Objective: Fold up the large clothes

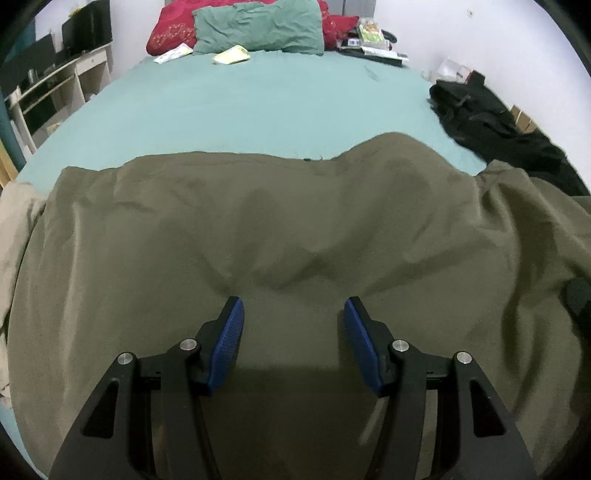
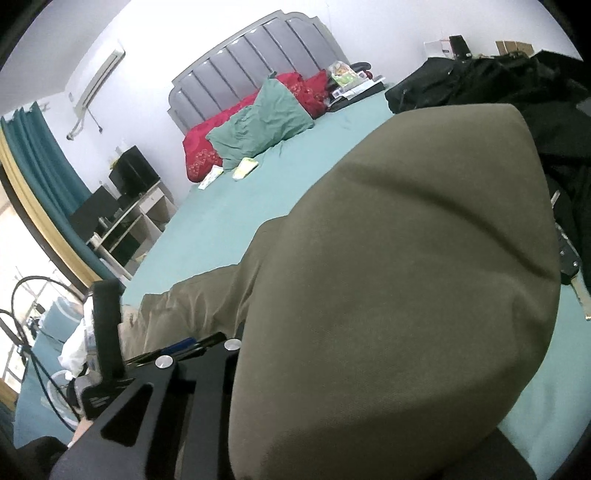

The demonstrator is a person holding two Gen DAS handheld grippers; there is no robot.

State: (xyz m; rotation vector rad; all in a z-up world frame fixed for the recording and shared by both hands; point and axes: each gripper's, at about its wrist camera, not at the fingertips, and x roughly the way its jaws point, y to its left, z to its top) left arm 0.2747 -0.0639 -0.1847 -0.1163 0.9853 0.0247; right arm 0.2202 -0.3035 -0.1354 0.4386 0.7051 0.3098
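Draping over most of the right wrist view, the olive garment (image 2: 399, 280) hides the right gripper (image 2: 236, 354) almost entirely; its jaws appear clenched on a fold of the cloth, raised off the teal bed (image 2: 221, 221), presumably to carry that side across. Over the part lying spread on the sheet, the left gripper (image 1: 291, 314) hangs with its blue pads (image 1: 231, 343) parted and nothing between them, likely ready to pin or pinch. A black pile (image 1: 498, 136) crowds the bed's right edge, while pillows (image 1: 258, 29) and packets (image 1: 232, 55) lie well clear.
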